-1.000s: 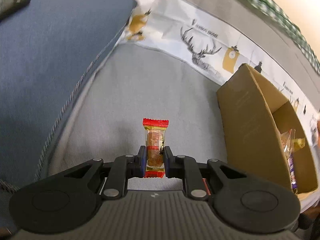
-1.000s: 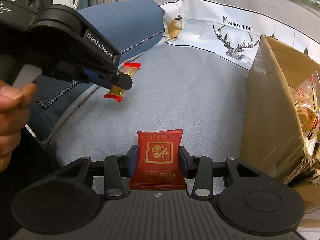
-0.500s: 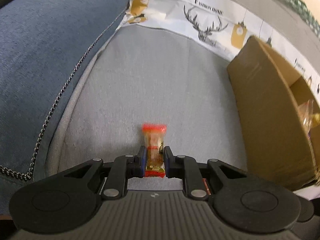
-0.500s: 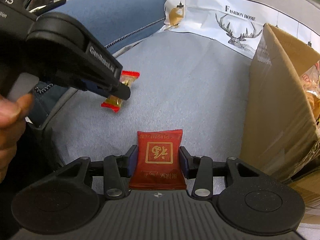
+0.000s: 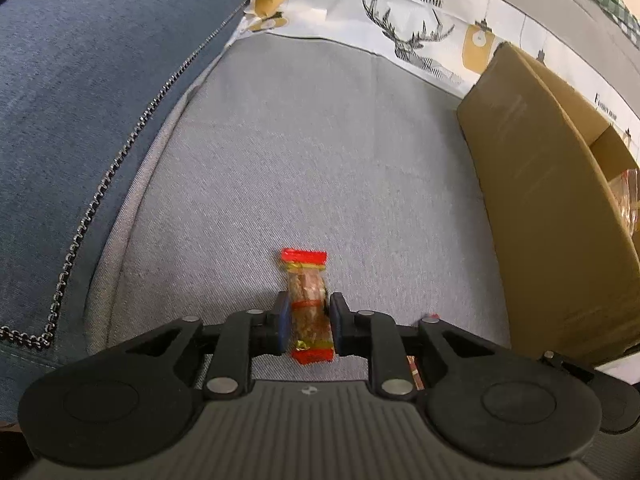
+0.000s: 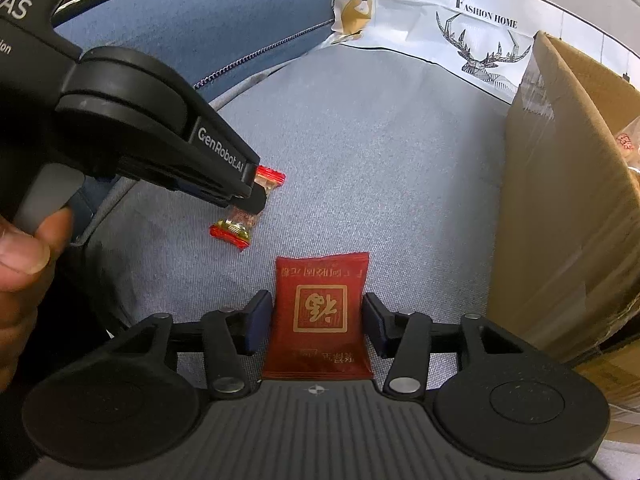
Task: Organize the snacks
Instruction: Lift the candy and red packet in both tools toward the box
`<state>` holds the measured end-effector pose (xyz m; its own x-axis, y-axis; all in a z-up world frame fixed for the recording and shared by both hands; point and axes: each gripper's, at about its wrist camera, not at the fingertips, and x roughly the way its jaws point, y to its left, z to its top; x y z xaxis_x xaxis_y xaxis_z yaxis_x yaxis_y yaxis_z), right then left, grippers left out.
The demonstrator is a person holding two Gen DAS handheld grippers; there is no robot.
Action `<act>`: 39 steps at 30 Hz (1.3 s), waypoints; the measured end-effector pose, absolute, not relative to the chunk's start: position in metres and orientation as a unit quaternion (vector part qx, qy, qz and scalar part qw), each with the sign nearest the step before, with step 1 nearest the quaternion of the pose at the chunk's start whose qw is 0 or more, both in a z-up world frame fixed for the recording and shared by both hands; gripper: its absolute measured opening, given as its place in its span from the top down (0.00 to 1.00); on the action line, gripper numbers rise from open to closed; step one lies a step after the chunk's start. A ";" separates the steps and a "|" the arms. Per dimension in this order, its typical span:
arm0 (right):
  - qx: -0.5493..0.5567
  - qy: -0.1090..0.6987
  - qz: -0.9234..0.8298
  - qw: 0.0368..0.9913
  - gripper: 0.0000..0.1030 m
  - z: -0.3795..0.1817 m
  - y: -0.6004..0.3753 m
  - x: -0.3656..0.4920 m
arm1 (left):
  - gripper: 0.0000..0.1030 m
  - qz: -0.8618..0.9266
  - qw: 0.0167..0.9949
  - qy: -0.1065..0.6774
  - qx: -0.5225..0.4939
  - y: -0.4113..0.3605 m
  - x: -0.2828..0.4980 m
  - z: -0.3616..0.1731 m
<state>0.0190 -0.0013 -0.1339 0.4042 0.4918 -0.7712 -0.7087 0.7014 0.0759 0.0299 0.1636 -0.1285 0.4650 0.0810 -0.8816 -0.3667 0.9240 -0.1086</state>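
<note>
My left gripper (image 5: 306, 322) is shut on a small clear candy with red ends (image 5: 306, 300), held low over the grey sofa cushion (image 5: 312, 152). The same candy (image 6: 240, 226) shows in the right wrist view, pinched by the left gripper (image 6: 256, 196). My right gripper (image 6: 318, 322) is shut on a red snack packet with a gold square emblem (image 6: 320, 312), just right of and nearer than the left gripper. A cardboard box (image 5: 548, 208) stands at the right with wrapped snacks inside (image 5: 628, 196).
A blue denim cushion with a chain trim (image 5: 80, 92) lies at the left. A white cloth with deer prints (image 5: 400, 20) runs along the back. The box's side wall (image 6: 560, 200) rises close on the right of the right gripper.
Both grippers have dropped lower toward the grey cushion, each still holding its snack. The left gripper has come closer to the right one.
</note>
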 end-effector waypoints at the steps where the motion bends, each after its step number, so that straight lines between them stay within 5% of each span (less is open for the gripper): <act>1: -0.134 0.408 0.363 0.827 0.49 -0.134 -0.001 0.020 | 0.78 0.132 0.843 0.503 -0.140 0.162 0.031 -0.130; 24: -0.154 0.371 0.357 0.843 0.57 -0.124 -0.010 0.007 | 0.81 0.129 0.853 0.492 -0.118 0.154 0.024 -0.130; 39: -0.136 0.235 0.362 0.892 0.57 -0.073 -0.034 -0.023 | 0.81 0.139 0.929 0.286 -0.191 0.162 -0.028 -0.069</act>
<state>-0.0226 -0.0339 -0.0727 0.6267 0.5824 -0.5178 -0.7102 0.7004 -0.0718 -0.0281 0.1622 -0.0688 0.7979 0.1502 -0.5838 -0.3680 0.8885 -0.2743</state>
